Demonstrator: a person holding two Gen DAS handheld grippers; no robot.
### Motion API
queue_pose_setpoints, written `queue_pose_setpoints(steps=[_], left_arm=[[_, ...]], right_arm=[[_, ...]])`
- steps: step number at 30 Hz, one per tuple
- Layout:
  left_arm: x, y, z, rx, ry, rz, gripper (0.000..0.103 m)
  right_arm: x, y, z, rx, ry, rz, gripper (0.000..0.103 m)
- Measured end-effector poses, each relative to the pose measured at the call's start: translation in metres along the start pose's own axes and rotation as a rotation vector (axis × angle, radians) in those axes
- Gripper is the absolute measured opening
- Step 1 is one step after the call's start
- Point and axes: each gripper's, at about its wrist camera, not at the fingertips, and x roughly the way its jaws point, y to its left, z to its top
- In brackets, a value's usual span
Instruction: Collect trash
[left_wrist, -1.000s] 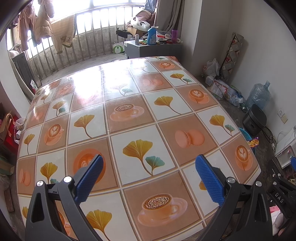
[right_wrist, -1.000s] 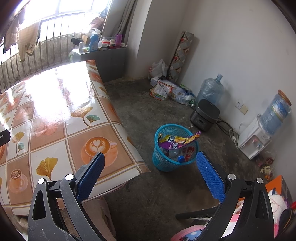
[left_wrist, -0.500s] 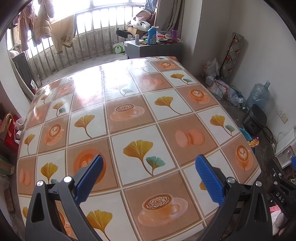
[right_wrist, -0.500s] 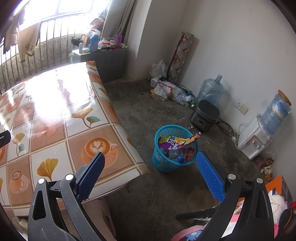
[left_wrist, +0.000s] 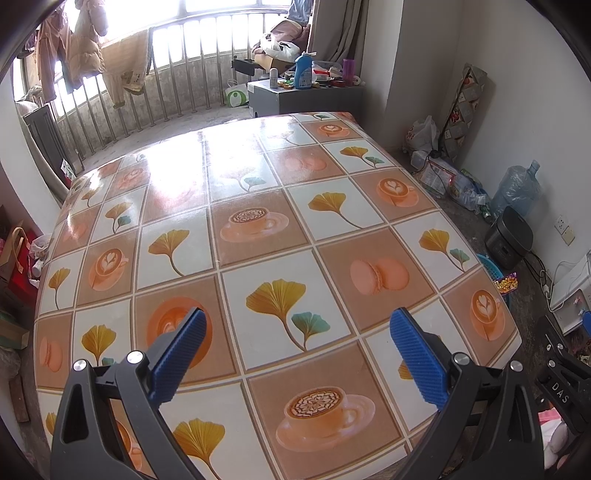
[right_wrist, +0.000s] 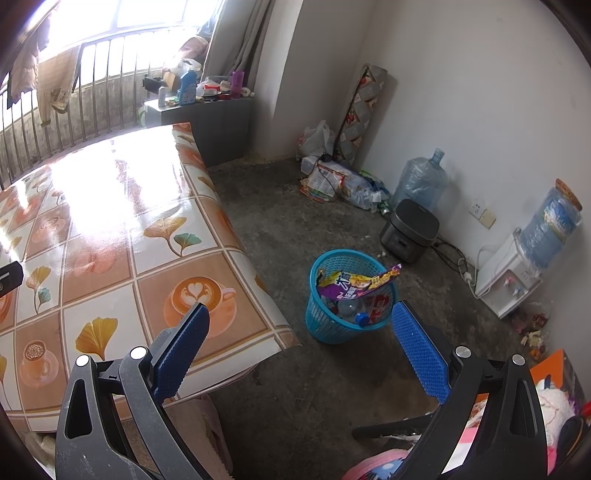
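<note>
At the bottom of the left wrist view, the left gripper (left_wrist: 297, 345) is seen with its blue pads spread wide and nothing held between them. Beneath and beyond it, a table (left_wrist: 258, 206) covered in a cloth printed with ginkgo leaves and coffee cups fills the middle of the frame.

At the bottom of the right wrist view, the right gripper (right_wrist: 299, 341) is likewise held wide apart and empty, above the table's corner at lower left and the concrete floor (right_wrist: 280, 221). Just past it, at centre right, a blue mesh trash basket (right_wrist: 343, 295) stands on the floor, near the table's corner. A purple and yellow snack wrapper (right_wrist: 356, 286) is laid across its rim, with a plastic bottle (right_wrist: 351, 310) seen inside. Farther up the frame, a black rice cooker (right_wrist: 410, 229) and a water jug (right_wrist: 419, 182) are set along the wall, beside a heap of bags and wrappers (right_wrist: 340, 181).
</note>
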Motion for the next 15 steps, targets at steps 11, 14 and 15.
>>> queue_pose_setpoints(steps=[11, 14, 15], left_arm=[[0.0005, 0.0005, 0.0005, 0.001, 0.002, 0.001, 0.097], [0.0007, 0.0002, 0.0008, 0.001, 0.003, 0.001, 0.097], [0.0006, 0.0009, 0.0004, 0.001, 0.003, 0.001, 0.097]], right_arm=[[0.0001, 0.0019, 0.0015, 0.001, 0.000, 0.001, 0.095], [-0.0004, 0.0018, 0.0006, 0.001, 0.001, 0.000, 0.095], [-0.0004, 0.0026, 0.0011, 0.001, 0.000, 0.000, 0.095]])
